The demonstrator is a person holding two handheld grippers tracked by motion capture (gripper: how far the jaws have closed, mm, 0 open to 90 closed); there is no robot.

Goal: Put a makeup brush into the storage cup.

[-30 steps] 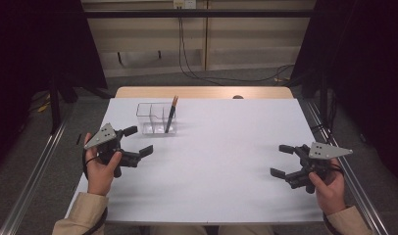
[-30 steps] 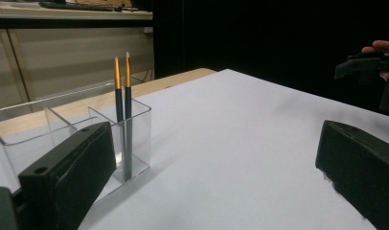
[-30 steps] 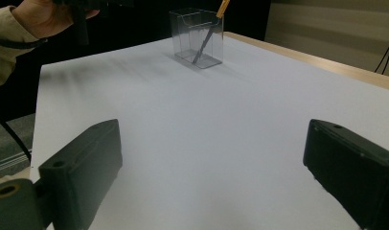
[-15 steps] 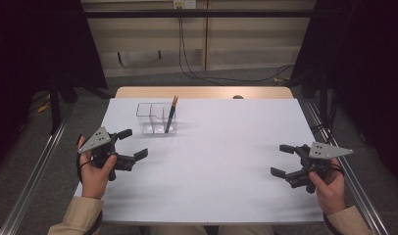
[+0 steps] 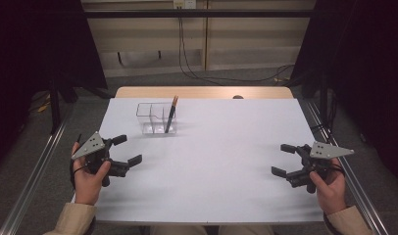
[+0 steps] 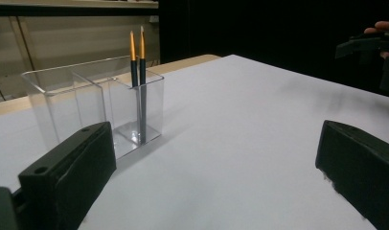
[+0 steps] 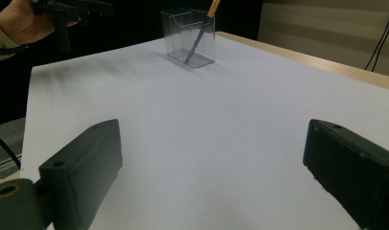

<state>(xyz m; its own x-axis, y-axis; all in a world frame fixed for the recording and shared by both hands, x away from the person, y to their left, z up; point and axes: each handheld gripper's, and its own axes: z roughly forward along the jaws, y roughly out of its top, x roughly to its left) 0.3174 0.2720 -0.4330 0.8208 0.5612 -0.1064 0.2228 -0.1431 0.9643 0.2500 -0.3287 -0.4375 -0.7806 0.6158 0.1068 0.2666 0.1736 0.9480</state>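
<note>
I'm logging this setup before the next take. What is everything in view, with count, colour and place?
Clear holder: one, transparent, with compartments, on the far left part of the table.
Pencils: two, black with orange upper ends, standing tilted in one end compartment of the holder.
Table: one, white top with a wooden far edge.
Cables: several, dark, on the floor beyond the table.
Rails: two, metal, along the table's left and right sides.
Left gripper: one, black with a grey plate, fingers open, empty, over the near left of the table.
Right gripper: one, black with a grey plate, fingers open, empty, over the near right.
Hands: two, beige sleeves, at the bottom edge.
</note>
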